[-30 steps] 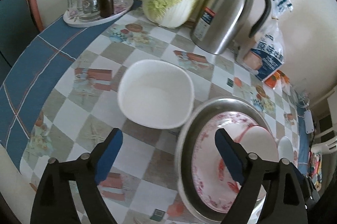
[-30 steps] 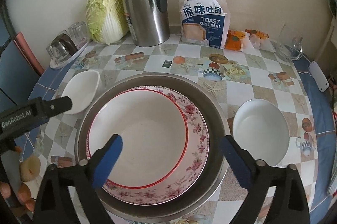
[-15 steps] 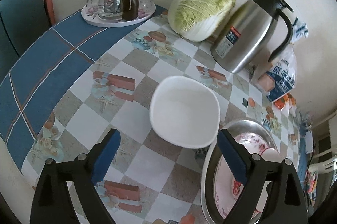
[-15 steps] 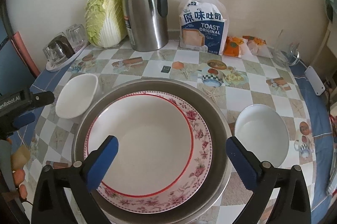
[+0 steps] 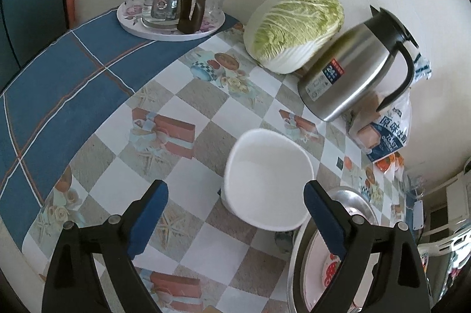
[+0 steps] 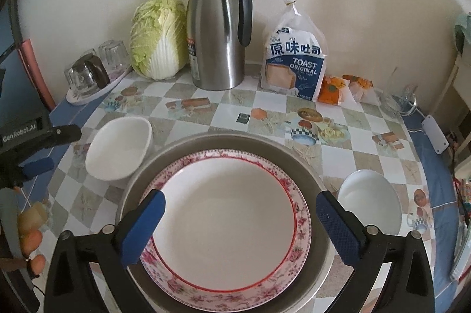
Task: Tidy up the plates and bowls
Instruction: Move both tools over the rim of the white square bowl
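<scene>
A white squarish bowl point(image 5: 269, 180) sits on the checked tablecloth, just ahead of my open, empty left gripper point(image 5: 235, 218); it also shows in the right wrist view point(image 6: 119, 149). A floral-rimmed plate point(image 6: 226, 220) lies in a large metal basin point(image 6: 294, 154), under my open, empty right gripper point(image 6: 240, 224). The basin's edge shows in the left wrist view point(image 5: 297, 251). A round white bowl point(image 6: 369, 202) sits right of the basin. The left gripper shows at the left edge of the right wrist view point(image 6: 35, 148).
At the back stand a cabbage point(image 6: 157, 36), a steel thermos jug point(image 6: 219, 27) and a bag of toast point(image 6: 294, 59). A tray with glasses and a glass pot point(image 5: 172, 9) is at the far left corner. Snack packets point(image 6: 332, 87) lie at the right.
My left gripper has swung left and pulled back, so the white squarish bowl now lies between its fingers' line of sight. My right gripper has backed away from the plate a little.
</scene>
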Available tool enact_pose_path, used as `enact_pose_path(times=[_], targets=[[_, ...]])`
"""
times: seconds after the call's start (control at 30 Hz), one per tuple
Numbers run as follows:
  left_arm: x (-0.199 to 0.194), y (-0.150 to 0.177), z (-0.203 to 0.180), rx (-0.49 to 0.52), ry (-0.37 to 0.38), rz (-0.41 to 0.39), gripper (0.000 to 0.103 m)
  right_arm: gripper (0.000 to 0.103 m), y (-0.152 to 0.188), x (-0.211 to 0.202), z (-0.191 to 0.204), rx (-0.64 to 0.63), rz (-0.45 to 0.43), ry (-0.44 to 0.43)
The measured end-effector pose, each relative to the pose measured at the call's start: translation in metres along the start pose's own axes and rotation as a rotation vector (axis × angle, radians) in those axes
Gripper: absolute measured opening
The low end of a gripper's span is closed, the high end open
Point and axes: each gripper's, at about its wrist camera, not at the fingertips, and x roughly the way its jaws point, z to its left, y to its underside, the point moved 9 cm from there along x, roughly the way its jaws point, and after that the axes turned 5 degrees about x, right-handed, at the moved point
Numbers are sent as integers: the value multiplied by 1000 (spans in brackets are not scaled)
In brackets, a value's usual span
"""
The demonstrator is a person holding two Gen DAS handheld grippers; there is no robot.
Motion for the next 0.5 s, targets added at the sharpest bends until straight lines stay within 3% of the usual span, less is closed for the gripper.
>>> enact_pose_path(times=[0.2,0.5], targets=[[2,-8,13,-18,-1,-23,94,103,-8,0,11,-5,-5,9],[25,2,22,-48,29,54,94,103,-17,9,52,0,48,-63]])
